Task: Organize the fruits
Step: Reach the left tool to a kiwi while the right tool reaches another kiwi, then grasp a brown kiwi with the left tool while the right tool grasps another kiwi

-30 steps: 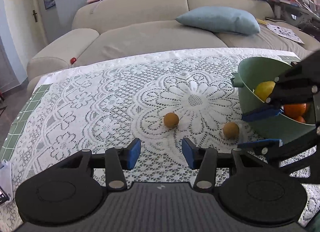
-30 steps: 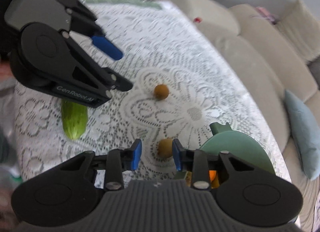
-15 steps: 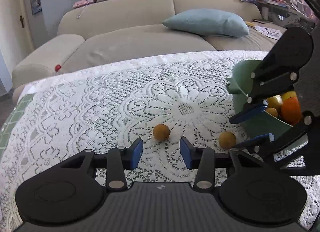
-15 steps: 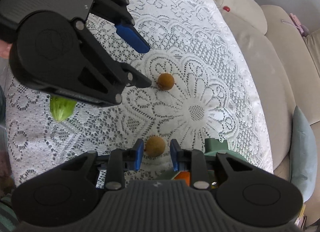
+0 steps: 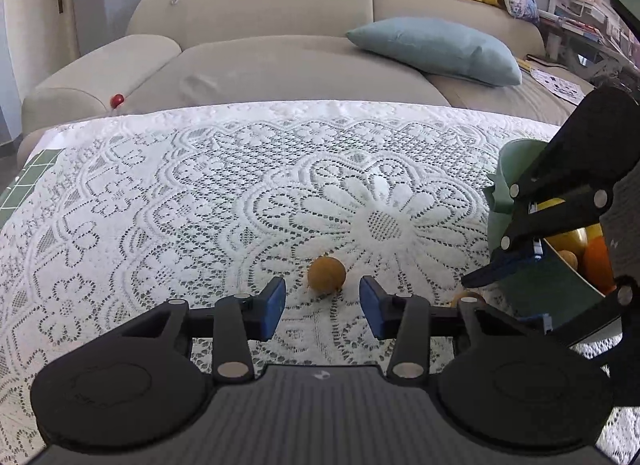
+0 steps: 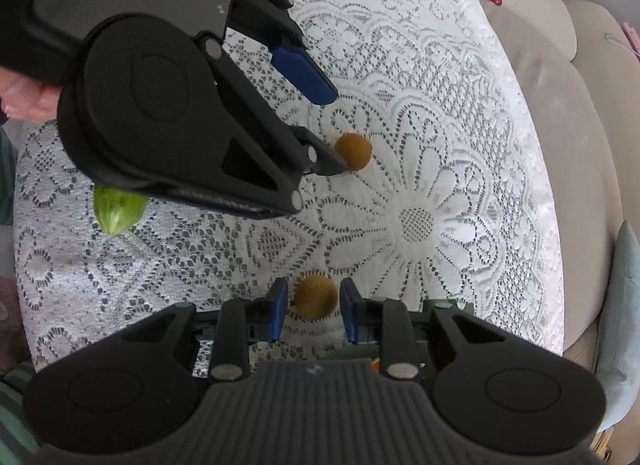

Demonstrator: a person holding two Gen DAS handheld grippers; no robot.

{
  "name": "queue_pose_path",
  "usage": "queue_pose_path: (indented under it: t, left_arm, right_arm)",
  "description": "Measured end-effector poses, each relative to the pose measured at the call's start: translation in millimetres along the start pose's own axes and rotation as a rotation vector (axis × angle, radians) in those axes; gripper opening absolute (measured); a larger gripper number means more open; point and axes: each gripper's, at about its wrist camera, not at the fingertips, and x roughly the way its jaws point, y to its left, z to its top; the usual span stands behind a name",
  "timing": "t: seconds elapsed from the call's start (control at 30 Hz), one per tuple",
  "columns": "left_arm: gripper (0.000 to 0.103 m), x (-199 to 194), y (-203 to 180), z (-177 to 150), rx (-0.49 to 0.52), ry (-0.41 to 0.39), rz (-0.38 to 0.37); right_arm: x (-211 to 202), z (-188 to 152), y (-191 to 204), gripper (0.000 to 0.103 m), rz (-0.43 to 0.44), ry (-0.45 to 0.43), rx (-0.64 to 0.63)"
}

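Note:
Two small round brown fruits lie on the lace tablecloth. In the right wrist view the nearer brown fruit (image 6: 316, 297) rests on the cloth, with my right gripper (image 6: 314, 309) shut on it, pointing steeply down. The farther brown fruit (image 5: 326, 275) lies just beyond the fingertips of my left gripper (image 5: 322, 305), which stands open and clear of it. From the right wrist view this fruit (image 6: 352, 151) sits beside the lower fingertip of the left gripper (image 6: 330, 129). At the right stands a green bowl (image 5: 516, 153) holding yellow and orange fruit, partly hidden by the right gripper's fingers (image 5: 496, 269).
A green cucumber-like fruit (image 6: 118, 211) lies on the cloth behind the left gripper. A hand (image 6: 24, 101) holds that gripper. A beige sofa with a blue cushion (image 5: 436, 49) and a small red ball (image 5: 117, 99) runs along the table's far edge.
Both grippers have moved in on the brown fruits. The right jaws have narrowed onto the near fruit. The left jaws have narrowed a little and the far fruit now lies just off their tips.

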Motion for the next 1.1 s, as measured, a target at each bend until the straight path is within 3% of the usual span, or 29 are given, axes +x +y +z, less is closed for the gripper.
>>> queue_pose_path:
  t: [0.63,0.9,1.1]
  left_arm:
    - [0.051,21.1,7.3,5.1,-0.053,0.034,0.005]
    - [0.024,24.6,10.1,4.1,-0.087,0.064,-0.018]
    - [0.019,18.7,16.7,4.0,-0.120,0.056,-0.028]
  right_arm:
    - [9.0,0.1,4.0,0.021,0.015,0.047,-0.131]
    - [6.2,-2.9,8.1,0.020,-0.004,0.035,-0.129]
    - [1.3,-1.8,10.6,0.020,-0.008,0.017,-0.110]
